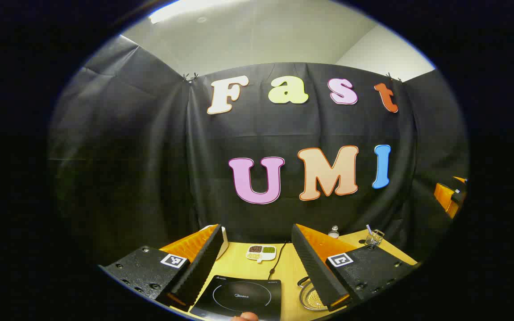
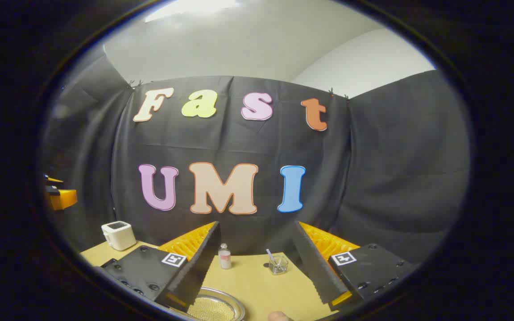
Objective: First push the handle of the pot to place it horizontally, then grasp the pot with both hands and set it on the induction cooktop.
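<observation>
Wooden table (image 1: 243, 267) runs along the bottom of both views. In the left gripper view, the left gripper (image 1: 254, 256) hangs with fingers spread wide, nothing between them; the induction cooktop (image 1: 239, 298) lies at bottom centre, the pot (image 1: 311, 298) just right of it. In the right gripper view, the right gripper (image 2: 257, 258) is likewise spread and empty, the pot's rim at lower left.
</observation>
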{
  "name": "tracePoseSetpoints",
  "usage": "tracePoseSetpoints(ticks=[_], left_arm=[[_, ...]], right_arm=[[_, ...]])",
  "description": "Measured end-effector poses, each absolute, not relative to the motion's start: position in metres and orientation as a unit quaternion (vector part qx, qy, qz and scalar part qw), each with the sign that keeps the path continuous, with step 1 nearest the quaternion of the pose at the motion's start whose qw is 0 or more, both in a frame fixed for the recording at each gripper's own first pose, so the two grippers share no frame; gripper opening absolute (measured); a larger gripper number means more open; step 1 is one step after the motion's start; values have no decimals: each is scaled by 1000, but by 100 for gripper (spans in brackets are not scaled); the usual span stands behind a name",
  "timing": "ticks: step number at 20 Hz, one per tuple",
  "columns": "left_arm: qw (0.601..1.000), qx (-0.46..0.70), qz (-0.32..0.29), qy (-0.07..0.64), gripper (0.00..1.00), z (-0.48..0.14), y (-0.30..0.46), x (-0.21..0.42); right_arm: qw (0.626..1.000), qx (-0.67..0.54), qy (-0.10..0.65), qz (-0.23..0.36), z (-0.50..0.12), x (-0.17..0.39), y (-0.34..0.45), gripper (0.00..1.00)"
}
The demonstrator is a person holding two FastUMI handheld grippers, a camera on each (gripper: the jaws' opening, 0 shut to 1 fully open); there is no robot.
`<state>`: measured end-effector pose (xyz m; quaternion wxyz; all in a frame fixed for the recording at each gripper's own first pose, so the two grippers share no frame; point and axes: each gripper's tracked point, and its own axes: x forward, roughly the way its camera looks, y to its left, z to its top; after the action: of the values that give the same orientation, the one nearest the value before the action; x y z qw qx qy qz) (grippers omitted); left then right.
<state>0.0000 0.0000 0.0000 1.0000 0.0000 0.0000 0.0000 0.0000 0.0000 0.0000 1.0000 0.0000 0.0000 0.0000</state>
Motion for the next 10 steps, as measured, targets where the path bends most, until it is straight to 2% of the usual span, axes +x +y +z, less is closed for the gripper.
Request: tracePoseSetpoints(ticks=[10], left_arm=[[1000,5,2,-1,98,-2,-6,2]], right_arm=[[1000,1,-2,-3,-1,3,-5,99]])
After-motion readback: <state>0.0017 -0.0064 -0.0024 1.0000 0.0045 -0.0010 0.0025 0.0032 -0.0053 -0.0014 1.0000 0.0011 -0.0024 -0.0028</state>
